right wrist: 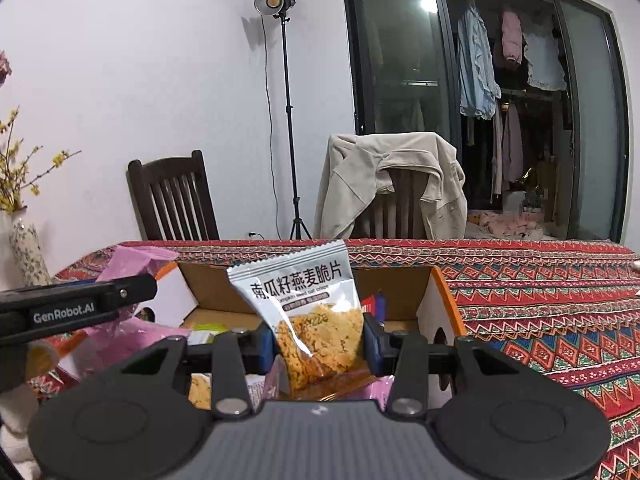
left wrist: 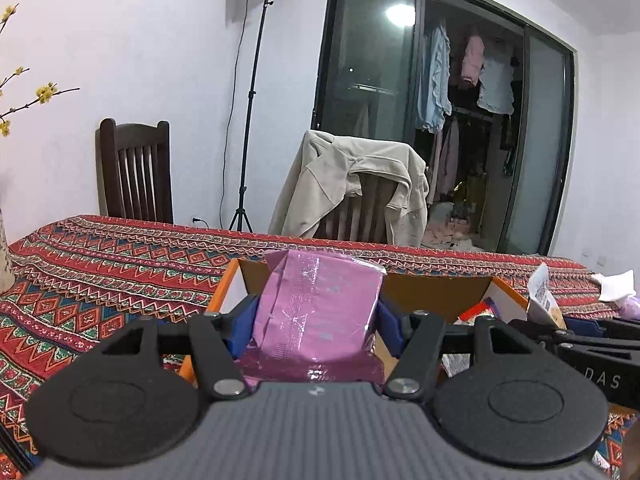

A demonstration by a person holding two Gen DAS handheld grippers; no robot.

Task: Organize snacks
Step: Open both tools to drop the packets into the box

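Observation:
My left gripper (left wrist: 316,320) is shut on a pink foil snack packet (left wrist: 316,304) and holds it over the near left part of an open cardboard box with orange edges (left wrist: 432,292). My right gripper (right wrist: 316,344) is shut on a clear-and-white packet of oat crisps (right wrist: 308,308), held upright above the same box (right wrist: 400,284). The left gripper with its pink packet (right wrist: 132,260) shows at the left of the right wrist view. The right gripper's arm (left wrist: 592,344) shows at the right of the left wrist view. Other snack packets (left wrist: 484,312) lie in the box.
The box stands on a table with a red patterned cloth (right wrist: 540,304). A vase with yellow flowers (right wrist: 24,248) stands at the table's left end. White tissue (left wrist: 616,284) lies at the right. Two chairs, one draped with a beige jacket (right wrist: 392,184), stand behind the table.

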